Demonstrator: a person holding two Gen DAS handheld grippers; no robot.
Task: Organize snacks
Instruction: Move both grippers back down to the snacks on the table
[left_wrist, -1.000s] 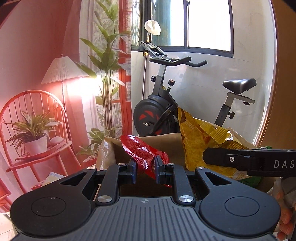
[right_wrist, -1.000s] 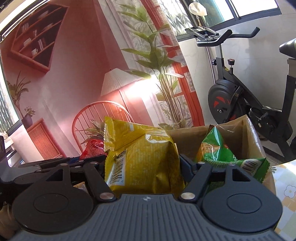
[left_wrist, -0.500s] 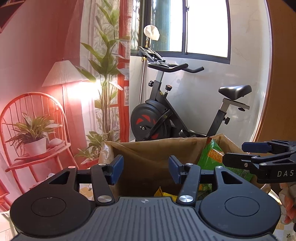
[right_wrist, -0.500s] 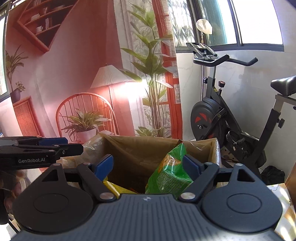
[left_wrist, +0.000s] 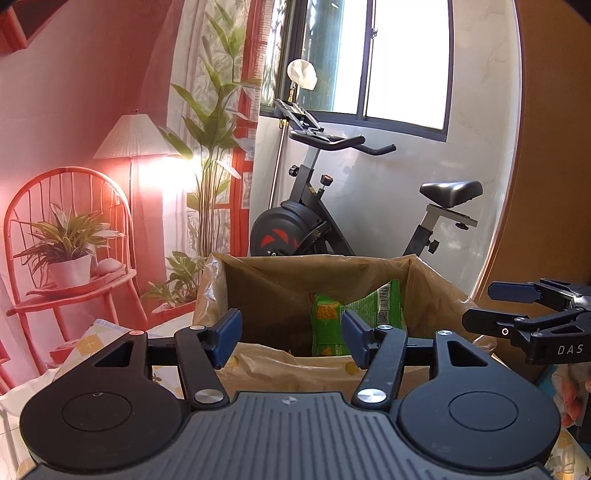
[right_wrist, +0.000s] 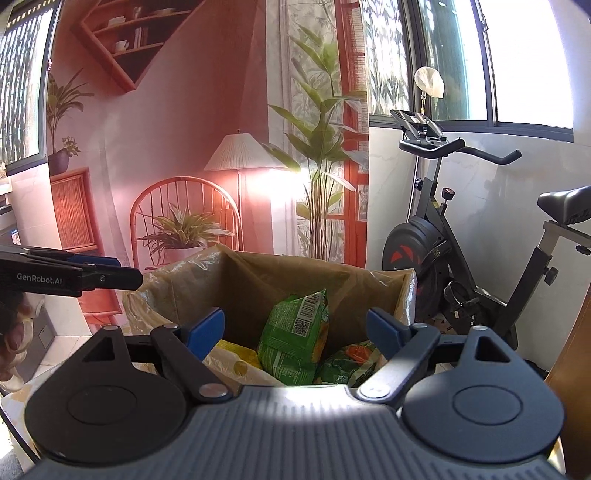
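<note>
A cardboard box lined with a brown plastic bag (left_wrist: 280, 280) (right_wrist: 258, 280) stands in front of both grippers. A green snack bag (left_wrist: 351, 314) (right_wrist: 295, 339) stands upright inside it. The right wrist view also shows a yellow bag (right_wrist: 236, 350) and a second green-orange bag (right_wrist: 347, 365) lower in the box. My left gripper (left_wrist: 291, 334) is open and empty, just before the box's near rim. My right gripper (right_wrist: 295, 328) is open and empty, above the near rim. Each gripper shows at the edge of the other's view (left_wrist: 524, 314) (right_wrist: 74, 273).
An exercise bike (left_wrist: 332, 221) (right_wrist: 461, 251) stands behind the box by the window. A wall mural with a chair, lamp and plants (left_wrist: 74, 229) fills the left. A floral tablecloth (left_wrist: 85, 343) shows under the box. A wooden panel (left_wrist: 554, 184) is at the right.
Both grippers opened and let go of their bags, the left a red one and the right a yellow one. Both then drew back from the box, and the bags now lie inside.
</note>
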